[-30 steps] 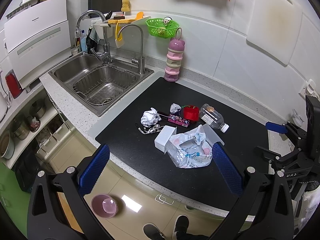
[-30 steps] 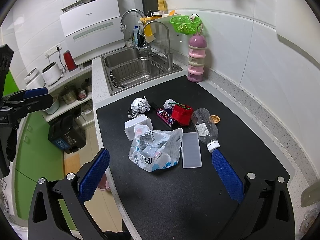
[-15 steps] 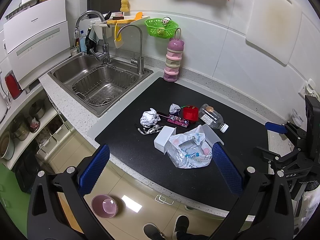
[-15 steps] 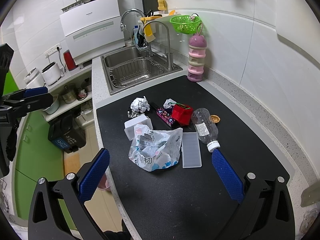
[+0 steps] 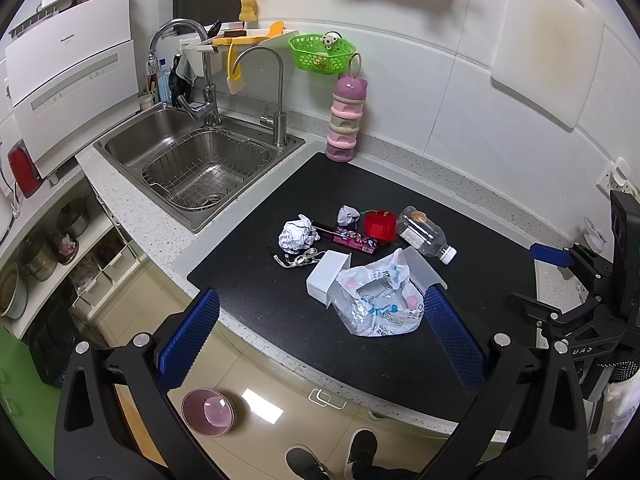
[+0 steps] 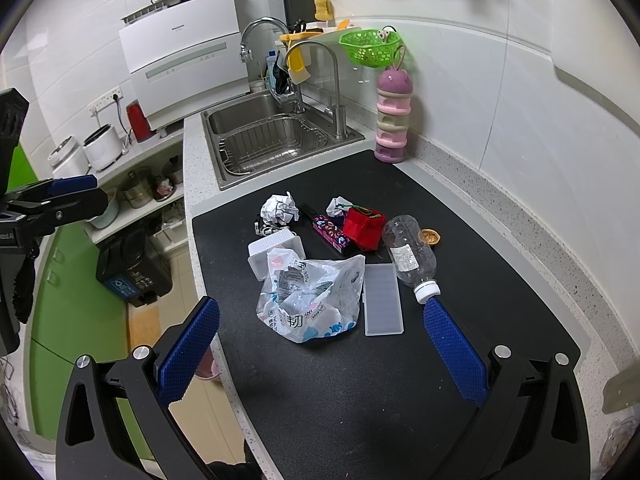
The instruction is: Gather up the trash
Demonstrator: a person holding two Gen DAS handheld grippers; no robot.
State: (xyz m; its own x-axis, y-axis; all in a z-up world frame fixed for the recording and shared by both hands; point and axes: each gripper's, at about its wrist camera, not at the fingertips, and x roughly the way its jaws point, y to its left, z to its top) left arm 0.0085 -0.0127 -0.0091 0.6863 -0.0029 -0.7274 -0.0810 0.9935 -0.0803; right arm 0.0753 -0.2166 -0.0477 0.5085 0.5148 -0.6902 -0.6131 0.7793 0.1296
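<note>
Trash lies in a cluster on a black mat [image 5: 248, 280] [image 6: 360, 380]: a crumpled plastic bag [image 5: 380, 300] [image 6: 310, 296], a white box [image 5: 326, 270] [image 6: 274, 250], a clear lid [image 6: 382, 300], a crumpled paper ball [image 5: 296, 232] [image 6: 278, 208], a purple wrapper [image 5: 354, 238] [image 6: 330, 232], a red pouch [image 5: 380, 226] [image 6: 364, 226] and an empty plastic bottle [image 5: 424, 234] [image 6: 408, 256]. My left gripper [image 5: 322, 338] hangs open above the mat's front edge, empty. My right gripper [image 6: 320, 346] is open over the mat, just short of the bag.
A steel sink [image 5: 200, 168] [image 6: 264, 140] with two taps lies left of the mat. A stacked pink container [image 5: 346, 120] [image 6: 392, 116] stands at the wall. A dark bin [image 6: 134, 268] sits on the floor, a pink bowl [image 5: 208, 406] too. A person's shoes [image 5: 332, 456] show below.
</note>
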